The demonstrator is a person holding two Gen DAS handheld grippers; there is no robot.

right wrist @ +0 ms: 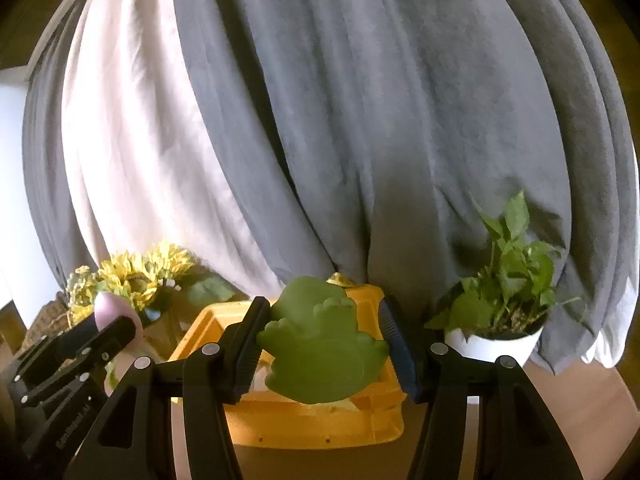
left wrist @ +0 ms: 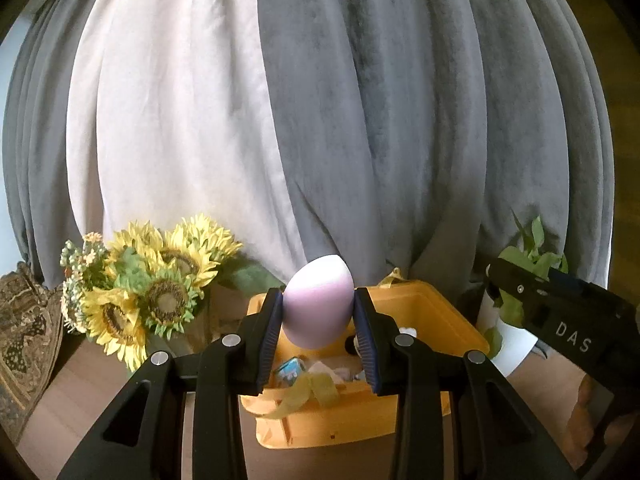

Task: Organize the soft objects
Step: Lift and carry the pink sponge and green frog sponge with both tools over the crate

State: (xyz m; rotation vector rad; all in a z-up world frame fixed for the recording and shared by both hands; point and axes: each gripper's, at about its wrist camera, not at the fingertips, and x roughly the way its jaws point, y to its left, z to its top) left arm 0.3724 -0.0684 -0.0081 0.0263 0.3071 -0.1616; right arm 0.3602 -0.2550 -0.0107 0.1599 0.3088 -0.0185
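My left gripper [left wrist: 318, 320] is shut on a pale lilac egg-shaped sponge [left wrist: 318, 304], held up in the air above the yellow bin [left wrist: 452, 316]. In the right wrist view that sponge [right wrist: 110, 308] shows at the left, with the left gripper's black body below it. My right gripper [right wrist: 324, 340] is shut on a soft green frog toy [right wrist: 320, 348], its pads pressing both sides, in front of the yellow bin [right wrist: 312, 424]. The bin holds several small items, among them a blue-patterned piece [left wrist: 290, 370] and a yellowish ribbon [left wrist: 308, 394]. The right gripper's body [left wrist: 568, 320] enters the left wrist view from the right.
Grey and cream curtains [left wrist: 320, 120] hang behind the wooden table [left wrist: 68, 396]. A bunch of sunflowers [left wrist: 156, 288] stands left of the bin, with a patterned woven thing [left wrist: 24, 336] at the far left. A green plant in a white pot [right wrist: 500, 312] stands to the bin's right.
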